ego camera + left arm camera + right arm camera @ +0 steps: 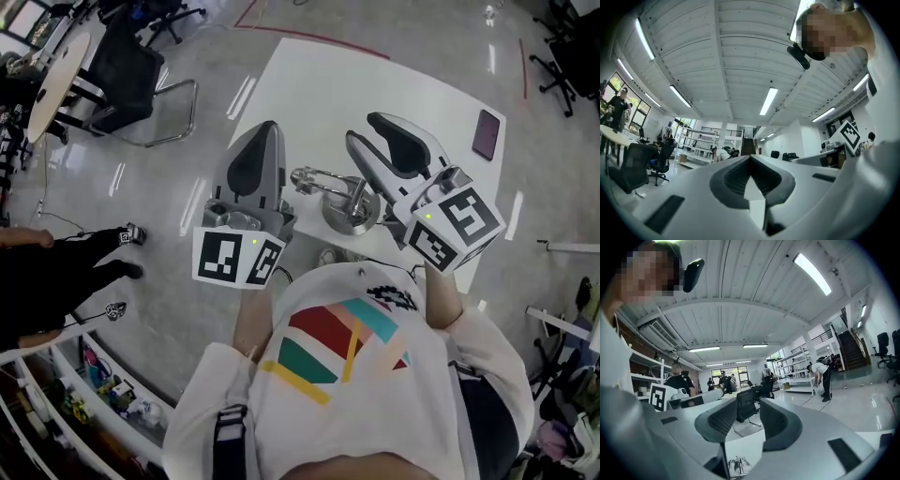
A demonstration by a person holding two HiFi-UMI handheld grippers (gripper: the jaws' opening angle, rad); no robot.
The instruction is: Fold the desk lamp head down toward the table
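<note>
The white table spreads below and ahead of both grippers. By my reading the folding has not begun: neither gripper touches the desk lamp, so the reach, the grip and the press downward all appear left to do.

The left gripper hangs above the table's near left edge. Its own view shows its jaws pressed together to a point with nothing between them, and it looks out level across the room, not at the lamp. The right gripper is held up beside it with jaws parted a moderate way, and it is empty. Through the gap in its own view show only a black office chair farther off and bare table top.

The desk lamp stands between the two grippers and below them, nearer the right one. Its round chrome base sits just beside that gripper's left flank, and a thin chrome arm reaches across toward the left gripper (from so steeply above I cannot tell how far the head is tipped). In the right gripper view the lamp shows low down, beneath the open jaws and apart from them.

A dark phone lies flat on the table, well to the right of the right gripper.
</note>
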